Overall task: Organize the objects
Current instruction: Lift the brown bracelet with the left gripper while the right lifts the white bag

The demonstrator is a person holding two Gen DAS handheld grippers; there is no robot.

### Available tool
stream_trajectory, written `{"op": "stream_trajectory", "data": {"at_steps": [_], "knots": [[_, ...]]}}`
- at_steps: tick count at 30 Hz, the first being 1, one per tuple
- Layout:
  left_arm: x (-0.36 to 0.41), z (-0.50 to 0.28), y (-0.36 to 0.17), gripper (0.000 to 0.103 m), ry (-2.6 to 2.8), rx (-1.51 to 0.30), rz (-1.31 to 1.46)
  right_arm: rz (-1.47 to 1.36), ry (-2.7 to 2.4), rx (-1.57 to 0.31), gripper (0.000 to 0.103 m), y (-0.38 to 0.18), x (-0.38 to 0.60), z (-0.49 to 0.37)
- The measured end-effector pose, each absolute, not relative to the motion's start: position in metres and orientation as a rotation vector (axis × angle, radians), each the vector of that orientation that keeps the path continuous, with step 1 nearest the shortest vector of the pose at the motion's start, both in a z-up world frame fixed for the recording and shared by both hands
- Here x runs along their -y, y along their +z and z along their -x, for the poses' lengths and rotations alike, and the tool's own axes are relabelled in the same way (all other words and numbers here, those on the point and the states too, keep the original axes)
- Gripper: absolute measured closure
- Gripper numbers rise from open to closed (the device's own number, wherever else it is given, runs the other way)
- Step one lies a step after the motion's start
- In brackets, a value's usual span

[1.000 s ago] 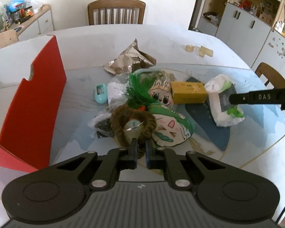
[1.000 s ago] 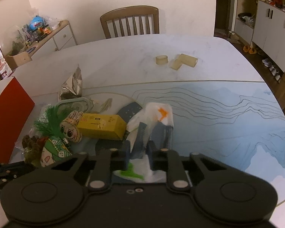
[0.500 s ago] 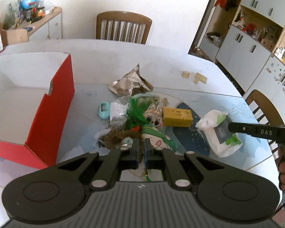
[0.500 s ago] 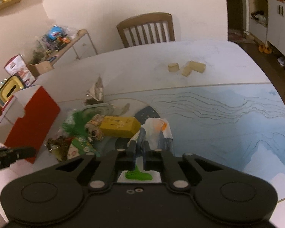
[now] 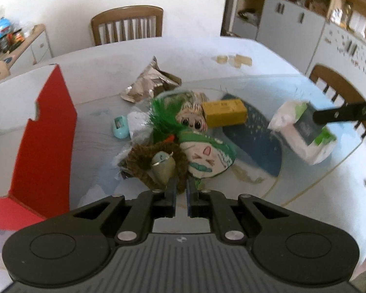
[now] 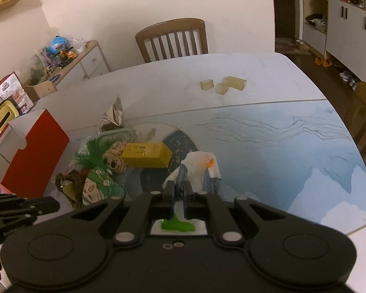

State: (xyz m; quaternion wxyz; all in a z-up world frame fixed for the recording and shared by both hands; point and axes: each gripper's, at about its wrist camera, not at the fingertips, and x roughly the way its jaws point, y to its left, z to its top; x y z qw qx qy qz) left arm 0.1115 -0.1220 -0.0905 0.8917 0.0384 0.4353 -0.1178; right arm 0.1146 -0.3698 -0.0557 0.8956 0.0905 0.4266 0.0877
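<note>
We see the left gripper [image 5: 180, 190] closed to a narrow slit on the edge of the brown fuzzy ring [image 5: 153, 163], which lies in the toy pile beside the red box [image 5: 46, 134]; the right gripper [image 6: 178, 190] is clamped on the white wipes packet [image 6: 198, 168], held above the blue mat [image 6: 292, 151] right of the yellow box [image 6: 146, 155].

left wrist: close, downward | right wrist: same | shared: yellow box [image 5: 224, 113] [image 6: 146, 158]

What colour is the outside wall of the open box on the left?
Red outside, white inside: the box shows best in the left wrist view.
</note>
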Motion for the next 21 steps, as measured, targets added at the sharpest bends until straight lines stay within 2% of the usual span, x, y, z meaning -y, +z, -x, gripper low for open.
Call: {"op": "stream_trajectory", "data": {"at_steps": [6,17,19,21], "knots": [[0.126,-0.118,-0.101,0.096,-0.264,-0.904,-0.11,-0.195,0.16,-0.894,0.098,-0.058,0.366,-0.109],[0.094,-0.117,-0.094,0.093,-0.242,-0.909,0.043,-0.211,0.171,-0.893,0.097,-0.058,0.366,-0.111],[0.089,-0.119,-0.098,0.085,-0.209,-0.923,0.043,-0.209,0.177,-0.893,0.097,-0.057,0.364,-0.113],[0.084,-0.119,-0.103,0.057,-0.184,-0.93,0.047,-0.205,0.183,-0.892,0.097,-0.057,0.363,-0.114]]}}
